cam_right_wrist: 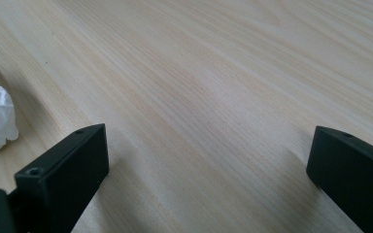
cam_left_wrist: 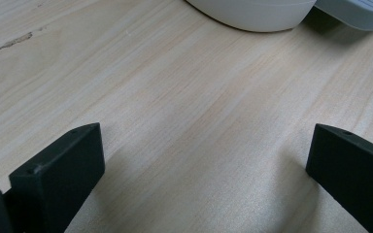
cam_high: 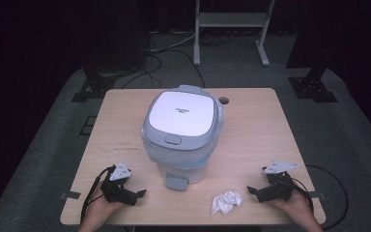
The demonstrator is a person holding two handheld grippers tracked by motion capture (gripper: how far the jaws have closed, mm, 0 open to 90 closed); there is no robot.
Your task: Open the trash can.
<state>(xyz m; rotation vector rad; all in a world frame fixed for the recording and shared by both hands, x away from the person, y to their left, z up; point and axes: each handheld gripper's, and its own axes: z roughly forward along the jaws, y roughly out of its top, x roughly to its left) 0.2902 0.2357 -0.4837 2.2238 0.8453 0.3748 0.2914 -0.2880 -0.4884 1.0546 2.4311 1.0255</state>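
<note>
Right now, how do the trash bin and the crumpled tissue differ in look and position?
The trash bin stands tall mid-table, a rigid grey-and-white shell with its lid shut; the crumpled tissue lies low near the front edge, soft and shapeless. The bin sits between both claws, the tissue beside the right claw. Both rest on the table, ungripped.

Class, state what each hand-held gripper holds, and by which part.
Nothing: the left hand-held gripper and right hand-held gripper rest open on the light wooden table.

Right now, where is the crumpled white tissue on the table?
In the high view the crumpled tissue lies near the table's front edge, right of centre, between the bin's pedal and the open right gripper, touching neither.
</note>
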